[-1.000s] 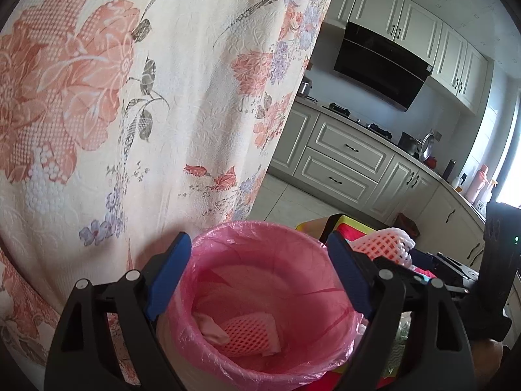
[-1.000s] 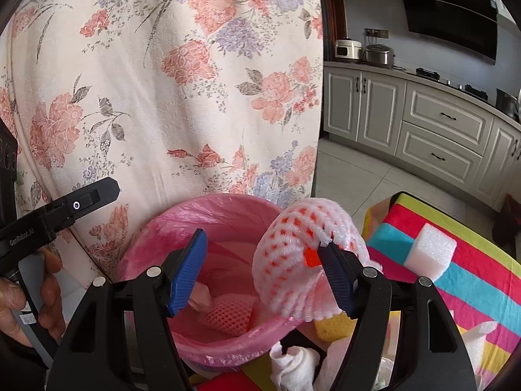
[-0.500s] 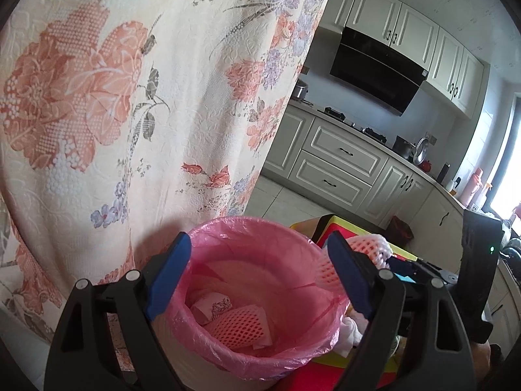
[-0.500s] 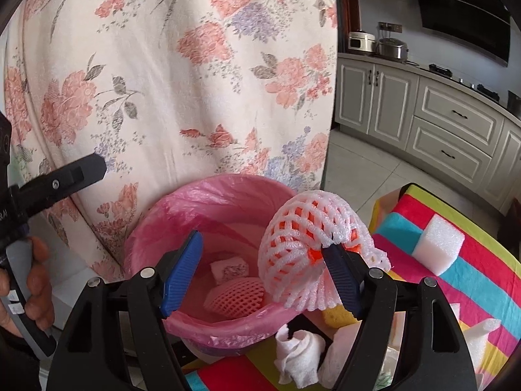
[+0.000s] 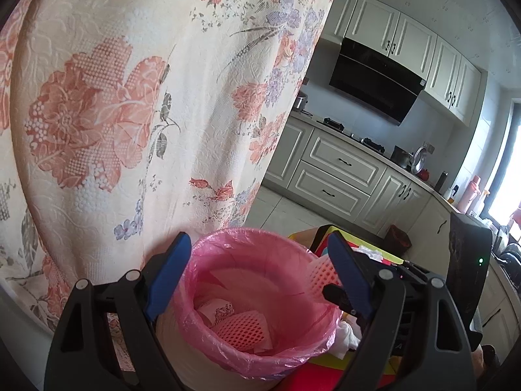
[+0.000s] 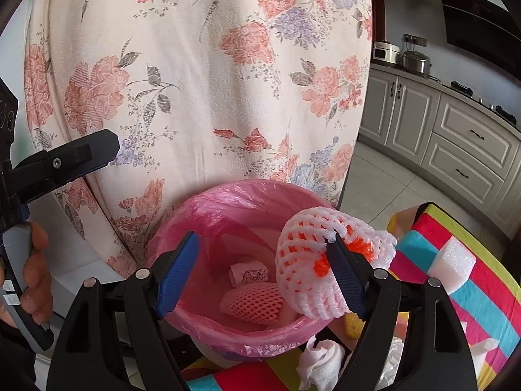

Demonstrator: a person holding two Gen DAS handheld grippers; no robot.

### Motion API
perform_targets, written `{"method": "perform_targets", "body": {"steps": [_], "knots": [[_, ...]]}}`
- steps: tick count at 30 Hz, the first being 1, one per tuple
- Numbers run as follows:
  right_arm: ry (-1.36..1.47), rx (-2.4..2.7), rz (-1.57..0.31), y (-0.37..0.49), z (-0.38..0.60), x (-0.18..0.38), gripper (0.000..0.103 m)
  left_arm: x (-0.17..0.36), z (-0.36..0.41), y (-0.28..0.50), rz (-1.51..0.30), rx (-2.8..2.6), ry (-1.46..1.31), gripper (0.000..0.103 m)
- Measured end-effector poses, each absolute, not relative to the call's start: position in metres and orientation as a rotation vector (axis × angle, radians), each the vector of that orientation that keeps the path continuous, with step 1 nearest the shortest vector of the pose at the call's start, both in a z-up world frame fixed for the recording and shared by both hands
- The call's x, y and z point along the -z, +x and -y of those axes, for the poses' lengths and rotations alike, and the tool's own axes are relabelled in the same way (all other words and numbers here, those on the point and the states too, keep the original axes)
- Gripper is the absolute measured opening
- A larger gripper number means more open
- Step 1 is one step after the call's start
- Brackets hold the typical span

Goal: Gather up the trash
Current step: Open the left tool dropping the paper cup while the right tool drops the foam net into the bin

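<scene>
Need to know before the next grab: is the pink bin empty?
Not empty. The pink-lined bin holds a pink foam net and a printed scrap.

A home kitchen: white cabinets (image 5: 338, 176), range hood (image 5: 374, 81), stovetop pots (image 5: 403, 158)

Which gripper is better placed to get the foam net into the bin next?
Right. The foam net hangs on the right gripper, whose jaws are wide open, directly above the pink-lined bin. The left gripper is open and empty.
</scene>
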State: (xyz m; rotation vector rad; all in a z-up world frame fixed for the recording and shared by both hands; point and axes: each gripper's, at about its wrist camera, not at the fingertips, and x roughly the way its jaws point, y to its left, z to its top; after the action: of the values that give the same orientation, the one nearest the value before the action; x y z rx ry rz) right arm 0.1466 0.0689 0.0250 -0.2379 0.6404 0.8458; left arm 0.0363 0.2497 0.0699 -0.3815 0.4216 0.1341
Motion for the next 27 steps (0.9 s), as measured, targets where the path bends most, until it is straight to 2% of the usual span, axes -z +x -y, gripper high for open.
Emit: {"method": "perform_targets", "body": {"steps": [9,12,14,27], "knots": [[-0.253,-0.881,-0.637,0.136,-0.082,-0.025,0.076,-0.079,-0.253,0.025,-0.399,-0.132,-0.385,0.083],[-0.256,-0.887,-0.628,0.133,-0.083,-0.028,0.079,-0.08,-0.253,0.023,-0.396,-0.131,-0.385,0.083],[-0.262,-0.889,-0.622,0.131,-0.084,-0.03,0.085,-0.08,-0.253,0.023,-0.394,-0.13,-0.387,0.083],[-0.239,-0.856,-0.76,0.14,-0.063,0.005,0.085,-0.078,-0.25,0.023,-0.397,-0.123,-0.393,0.083]]}}
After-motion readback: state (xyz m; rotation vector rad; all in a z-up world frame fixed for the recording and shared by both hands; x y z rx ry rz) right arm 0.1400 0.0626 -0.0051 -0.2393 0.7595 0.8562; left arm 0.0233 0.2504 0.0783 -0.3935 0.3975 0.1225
